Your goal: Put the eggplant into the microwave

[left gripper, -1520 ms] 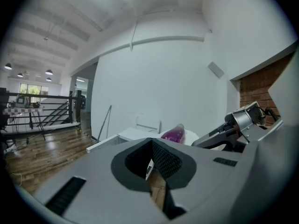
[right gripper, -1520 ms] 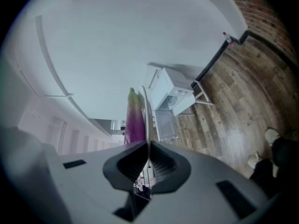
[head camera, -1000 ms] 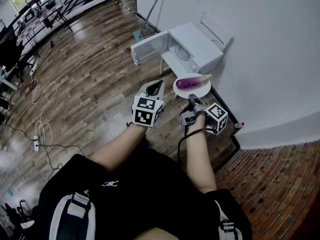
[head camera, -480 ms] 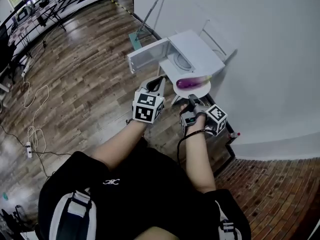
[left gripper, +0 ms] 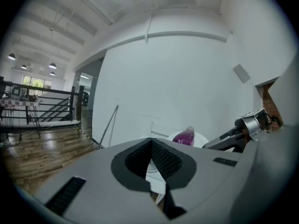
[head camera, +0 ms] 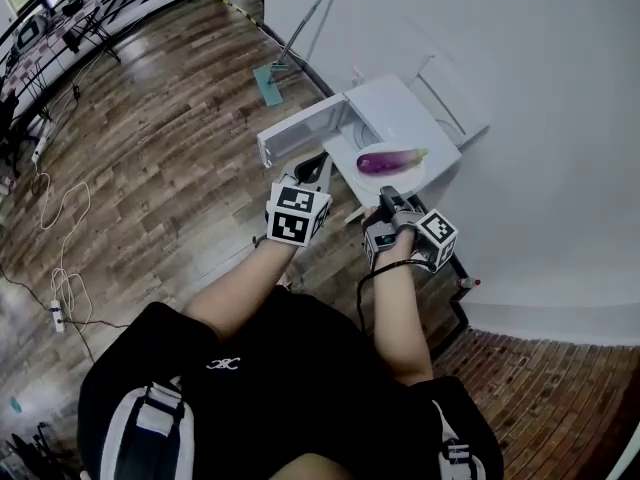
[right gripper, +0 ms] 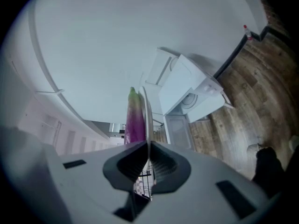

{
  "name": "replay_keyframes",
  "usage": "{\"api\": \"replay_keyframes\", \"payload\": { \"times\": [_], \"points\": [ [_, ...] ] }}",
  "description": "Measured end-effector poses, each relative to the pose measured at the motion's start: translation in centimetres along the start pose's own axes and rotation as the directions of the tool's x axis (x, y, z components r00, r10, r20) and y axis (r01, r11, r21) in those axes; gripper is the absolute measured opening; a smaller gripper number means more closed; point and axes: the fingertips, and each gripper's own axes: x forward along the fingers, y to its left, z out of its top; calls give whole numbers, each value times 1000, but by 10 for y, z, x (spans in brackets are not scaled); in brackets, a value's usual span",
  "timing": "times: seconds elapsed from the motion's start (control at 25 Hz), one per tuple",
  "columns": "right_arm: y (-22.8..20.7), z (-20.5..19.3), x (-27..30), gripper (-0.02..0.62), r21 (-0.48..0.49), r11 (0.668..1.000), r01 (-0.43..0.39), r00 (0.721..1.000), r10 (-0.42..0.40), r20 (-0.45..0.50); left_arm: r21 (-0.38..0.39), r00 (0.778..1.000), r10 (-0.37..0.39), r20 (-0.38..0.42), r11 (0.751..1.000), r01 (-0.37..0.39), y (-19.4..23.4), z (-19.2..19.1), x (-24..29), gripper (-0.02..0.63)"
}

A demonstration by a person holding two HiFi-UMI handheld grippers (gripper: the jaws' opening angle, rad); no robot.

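my right gripper (head camera: pixel 388 194) is pinching the near rim of a round white plate (head camera: pixel 409 177). a glossy purple eggplant with a green stem (head camera: pixel 384 161) lies across the plate's middle, just before the boxy white microwave (head camera: pixel 405 108), whose door (head camera: pixel 298 134) hangs open. my left gripper (head camera: pixel 316 164) is pressed together, empty.

We see a purple eggplant (head camera: pixel 383 161) (green at the stem), a white plate (head camera: pixel 406 179) and microwave (head camera: pixel 405 113), a brown-planked floor (head camera: pixel 150 158).

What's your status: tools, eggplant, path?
Right tool shut on plate rim; left tool shut, empty. Eggplant lies on plate. Microwave door open, nothing between.
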Motion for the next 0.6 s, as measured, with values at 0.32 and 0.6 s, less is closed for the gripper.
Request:
{"api": "replay_keyframes", "payload": {
  "times": [0.32, 0.6],
  "points": [
    [10, -3, 58, 28, 21, 1000, -23, 999, 22, 32, -5, 1000, -26, -17, 1000, 26, 51, 2, 35, 0],
    [0, -1, 84, 28, 18, 1000, 6, 999, -7, 40, -13, 998, -62, -22, 998, 61, 71, 1, 59, 0]
  ]
}}
